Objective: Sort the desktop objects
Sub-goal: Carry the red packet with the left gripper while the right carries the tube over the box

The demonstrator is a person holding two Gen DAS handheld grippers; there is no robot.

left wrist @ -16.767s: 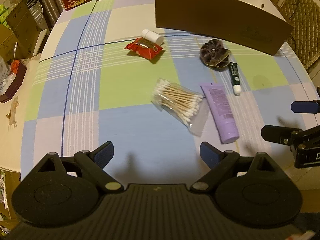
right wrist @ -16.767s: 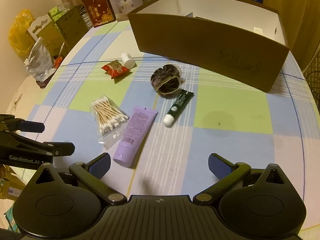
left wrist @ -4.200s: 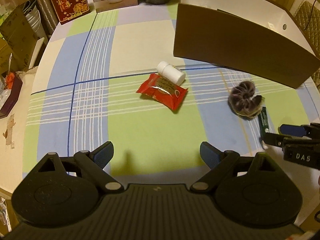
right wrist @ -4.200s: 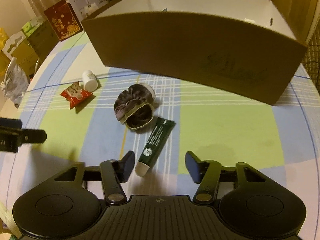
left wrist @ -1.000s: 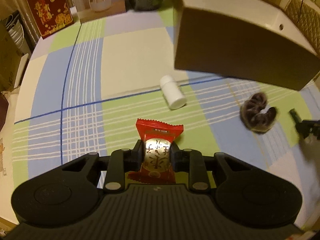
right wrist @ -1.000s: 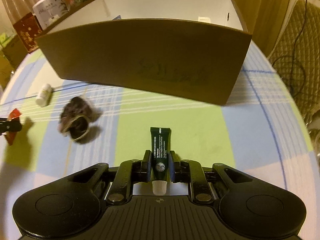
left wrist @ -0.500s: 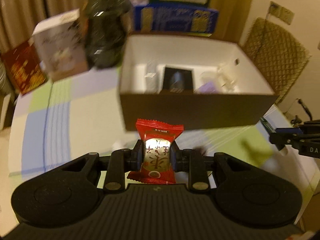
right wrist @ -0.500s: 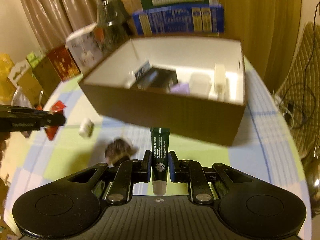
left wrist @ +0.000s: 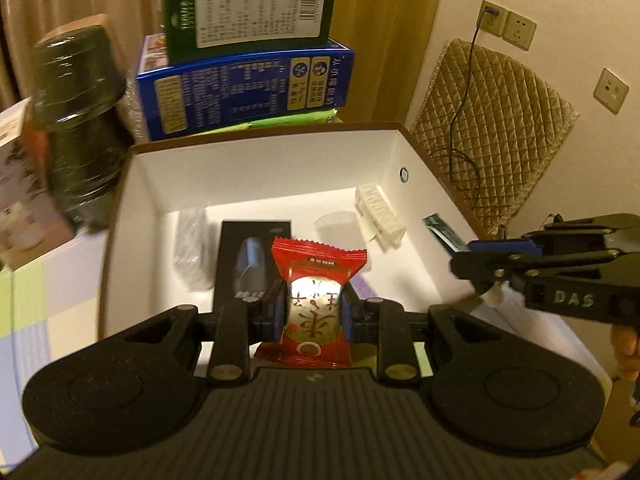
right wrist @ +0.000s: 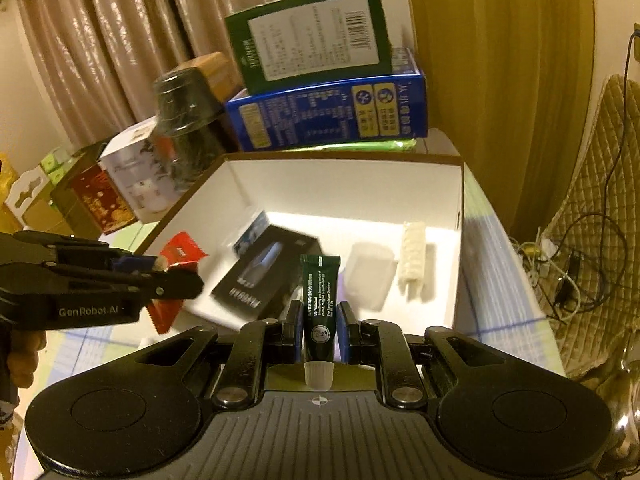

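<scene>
1 open box (left wrist: 416, 152); 1 red snack packet (left wrist: 316, 280); 1 green tube (right wrist: 320, 300); 2 claws: left claw (left wrist: 314, 312), right claw (right wrist: 319, 330).

Both wrist cameras look forward and down from close above the near wall of the open cardboard box (left wrist: 256, 176), the left from its left side, the right from its right side, sharing its white interior and the stacked cartons (right wrist: 332, 116) behind.

Blue carton (left wrist: 244, 94), green carton (right wrist: 310, 38), perhaps a jar (left wrist: 76, 128)
</scene>
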